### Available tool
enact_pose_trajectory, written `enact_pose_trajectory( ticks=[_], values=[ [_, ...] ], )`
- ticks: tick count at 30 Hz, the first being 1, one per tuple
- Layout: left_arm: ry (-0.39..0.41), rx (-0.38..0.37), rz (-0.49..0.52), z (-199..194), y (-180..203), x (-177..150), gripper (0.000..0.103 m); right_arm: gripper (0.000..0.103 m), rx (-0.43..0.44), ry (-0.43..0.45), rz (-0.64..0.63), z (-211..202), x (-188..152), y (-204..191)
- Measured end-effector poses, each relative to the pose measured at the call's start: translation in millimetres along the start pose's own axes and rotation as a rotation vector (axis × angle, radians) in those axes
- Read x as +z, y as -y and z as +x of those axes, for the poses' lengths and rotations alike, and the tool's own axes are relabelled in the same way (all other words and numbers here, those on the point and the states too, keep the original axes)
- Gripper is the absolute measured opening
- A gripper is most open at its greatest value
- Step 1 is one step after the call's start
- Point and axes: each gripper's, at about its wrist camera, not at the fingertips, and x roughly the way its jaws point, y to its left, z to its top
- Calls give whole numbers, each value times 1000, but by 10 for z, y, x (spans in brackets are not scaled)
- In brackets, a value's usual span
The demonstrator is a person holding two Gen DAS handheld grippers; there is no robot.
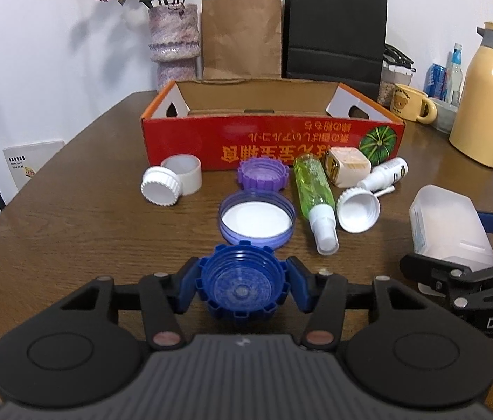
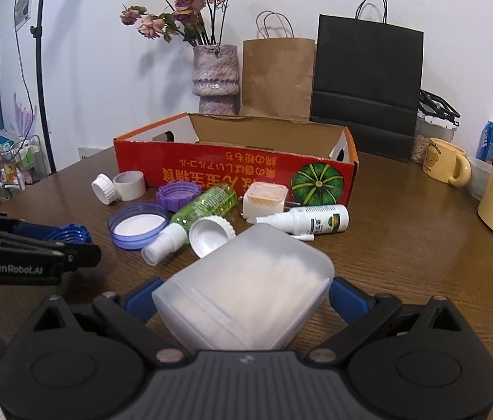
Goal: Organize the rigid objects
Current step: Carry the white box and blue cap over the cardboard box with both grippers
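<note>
Left wrist view: the left gripper (image 1: 243,288) pinches a dark blue ribbed plastic cap (image 1: 242,283) between its blue pads, near the front of the brown wooden table (image 1: 71,224). Just beyond lie a lilac round lid (image 1: 257,218) and a green spray bottle (image 1: 314,192); farther off stands the open red cardboard box (image 1: 271,143). At right, the right gripper (image 2: 243,301) clamps a frosted translucent plastic container (image 2: 246,290).

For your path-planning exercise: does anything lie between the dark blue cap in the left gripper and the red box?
Yes. The dark blue cap has the wide pale lid and the purple cap lying on the table directly ahead, before the red box; lifting over them would clear both.
</note>
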Motion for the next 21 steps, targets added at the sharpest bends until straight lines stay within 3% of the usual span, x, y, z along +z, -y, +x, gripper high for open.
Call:
enact_pose_trajectory(
  ticks=[21],
  values=[
    [103,31,-27,-34,-257,507,54,100,-24,83,-2,46,443,-103]
  ],
)
